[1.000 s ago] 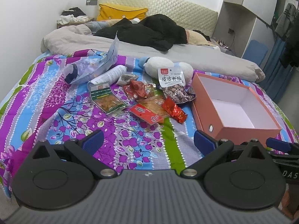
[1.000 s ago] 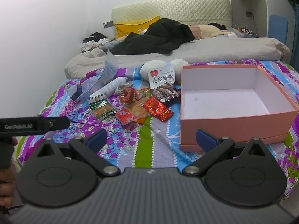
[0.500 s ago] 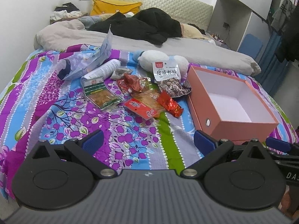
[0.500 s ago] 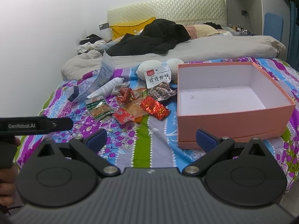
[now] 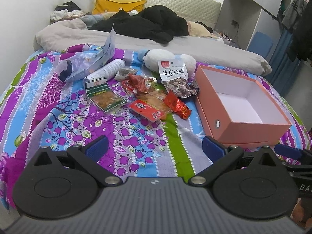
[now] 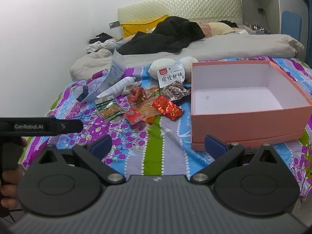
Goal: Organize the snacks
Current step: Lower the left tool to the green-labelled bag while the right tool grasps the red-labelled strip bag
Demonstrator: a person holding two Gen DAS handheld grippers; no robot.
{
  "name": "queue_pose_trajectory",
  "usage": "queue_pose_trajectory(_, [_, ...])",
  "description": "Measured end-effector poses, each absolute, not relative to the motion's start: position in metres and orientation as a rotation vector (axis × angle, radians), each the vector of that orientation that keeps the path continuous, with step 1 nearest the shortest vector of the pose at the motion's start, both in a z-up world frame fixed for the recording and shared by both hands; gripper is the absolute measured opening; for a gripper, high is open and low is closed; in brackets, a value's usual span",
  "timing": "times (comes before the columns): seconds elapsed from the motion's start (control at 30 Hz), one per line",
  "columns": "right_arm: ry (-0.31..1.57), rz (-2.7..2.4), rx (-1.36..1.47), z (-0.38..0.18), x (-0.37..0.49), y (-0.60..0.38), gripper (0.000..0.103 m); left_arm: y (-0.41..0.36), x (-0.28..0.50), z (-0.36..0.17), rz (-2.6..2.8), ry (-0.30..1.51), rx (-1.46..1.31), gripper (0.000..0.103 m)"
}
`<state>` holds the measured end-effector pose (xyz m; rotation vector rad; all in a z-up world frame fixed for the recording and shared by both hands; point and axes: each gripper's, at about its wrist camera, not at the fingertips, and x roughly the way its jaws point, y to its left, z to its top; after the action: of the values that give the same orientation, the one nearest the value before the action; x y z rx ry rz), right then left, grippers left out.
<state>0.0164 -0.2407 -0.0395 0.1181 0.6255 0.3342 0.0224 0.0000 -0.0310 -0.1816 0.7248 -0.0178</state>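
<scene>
A pile of snack packets lies on the patterned bedspread: a green packet (image 5: 102, 95) (image 6: 108, 106), a flat red and orange packet (image 5: 149, 107) (image 6: 139, 113), a shiny red packet (image 5: 177, 105) (image 6: 168, 107), a crumpled red wrapper (image 5: 137, 82), and a white shrimp-flavour bag (image 5: 174, 78) (image 6: 172, 81). An empty salmon-pink box (image 5: 212, 101) (image 6: 243, 124) stands to their right. My left gripper (image 5: 155, 148) is open and empty, above the bedspread near the foot of the bed. My right gripper (image 6: 158, 146) is open and empty, just left of the box's near corner.
A clear blue bag (image 5: 87, 64) and a white tube (image 5: 109, 70) lie behind the snacks, with a white plush toy (image 5: 161, 58). A grey duvet (image 5: 126, 39), black clothes (image 5: 148, 25) and a yellow pillow (image 5: 117, 3) fill the far bed. The left gripper's body (image 6: 41, 125) shows at left.
Both grippers have moved forward, nearer to the snacks and the box, which now look larger. Both stay open and empty. Nothing on the bed has moved.
</scene>
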Motion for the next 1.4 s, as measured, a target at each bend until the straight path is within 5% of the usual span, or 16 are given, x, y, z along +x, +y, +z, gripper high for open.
queue_pose_trajectory(0.37, [0.595, 0.353, 0.106, -0.059, 0.028, -0.223, 0.102, 0.004, 0.052, -0.060, -0.024, 0.731, -0.133, 0.103])
queue_pose_trajectory(0.73, [0.587, 0.440, 0.107, -0.079, 0.062, -0.187, 0.078, 0.044, 0.105, -0.091, 0.062, 0.735, -0.153, 0.103])
queue_pose_trajectory(1.4, [0.764, 0.536, 0.216, -0.138, 0.166, -0.133, 0.074, 0.113, 0.209, -0.168, 0.157, 0.831, -0.316, 0.102])
